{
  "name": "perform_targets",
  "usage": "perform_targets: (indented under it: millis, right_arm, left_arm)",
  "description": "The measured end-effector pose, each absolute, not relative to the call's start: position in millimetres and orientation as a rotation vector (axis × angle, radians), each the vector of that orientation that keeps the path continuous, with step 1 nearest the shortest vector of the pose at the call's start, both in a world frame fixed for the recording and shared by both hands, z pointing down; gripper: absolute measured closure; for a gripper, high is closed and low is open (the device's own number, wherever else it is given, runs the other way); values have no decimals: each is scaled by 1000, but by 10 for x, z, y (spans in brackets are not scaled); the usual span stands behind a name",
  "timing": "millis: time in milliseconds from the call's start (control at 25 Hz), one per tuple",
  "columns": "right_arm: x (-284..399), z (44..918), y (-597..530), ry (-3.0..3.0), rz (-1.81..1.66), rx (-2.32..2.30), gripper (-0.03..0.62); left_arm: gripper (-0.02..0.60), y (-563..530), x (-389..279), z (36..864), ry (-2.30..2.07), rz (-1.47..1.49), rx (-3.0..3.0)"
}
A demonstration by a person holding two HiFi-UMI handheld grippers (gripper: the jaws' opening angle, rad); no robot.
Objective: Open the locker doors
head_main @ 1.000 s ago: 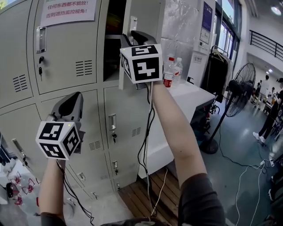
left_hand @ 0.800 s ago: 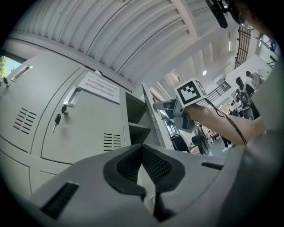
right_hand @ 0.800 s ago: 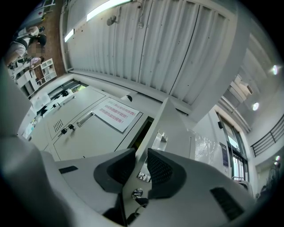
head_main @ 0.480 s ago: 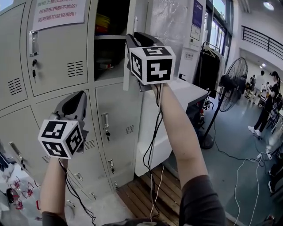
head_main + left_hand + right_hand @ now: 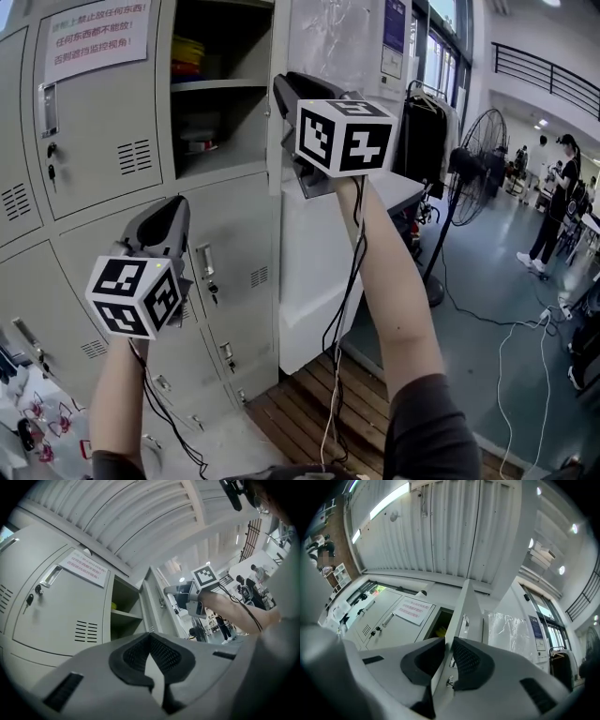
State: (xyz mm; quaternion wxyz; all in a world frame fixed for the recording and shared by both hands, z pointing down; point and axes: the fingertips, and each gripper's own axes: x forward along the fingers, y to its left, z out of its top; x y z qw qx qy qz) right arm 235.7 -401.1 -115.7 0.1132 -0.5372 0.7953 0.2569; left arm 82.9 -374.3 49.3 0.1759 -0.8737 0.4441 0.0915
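The upper locker door (image 5: 277,112) stands swung out, seen edge-on, and its compartment (image 5: 211,94) shows shelves with a yellow item. My right gripper (image 5: 287,101) has its jaws on that door's free edge. In the right gripper view the door edge (image 5: 466,606) runs between the two pads of my right gripper (image 5: 447,651), whose jaws have just been closing and now pinch it. My left gripper (image 5: 169,217) hovers lower left before a closed locker door (image 5: 234,253). Its jaws (image 5: 150,637) meet with nothing in them.
A closed locker (image 5: 94,112) with a paper notice stands left of the open one. Right of the lockers are a white cabinet (image 5: 314,253), a floor fan (image 5: 473,150), loose floor cables (image 5: 511,366) and a person (image 5: 553,202). Wooden boards (image 5: 309,403) lie below.
My right gripper has moved right with the door edge, swinging the door wider so more of the compartment shows. My left gripper has drifted slightly right along the lower lockers.
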Motion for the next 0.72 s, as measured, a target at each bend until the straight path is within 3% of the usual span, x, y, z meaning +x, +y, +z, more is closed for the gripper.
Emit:
perform_targets:
  millis: [720]
  right_arm:
    - [3500, -1164, -3989, 2281, 587, -1512, 526]
  left_arm:
    - [572, -3953, 1589, 476, 1124, 285, -2569]
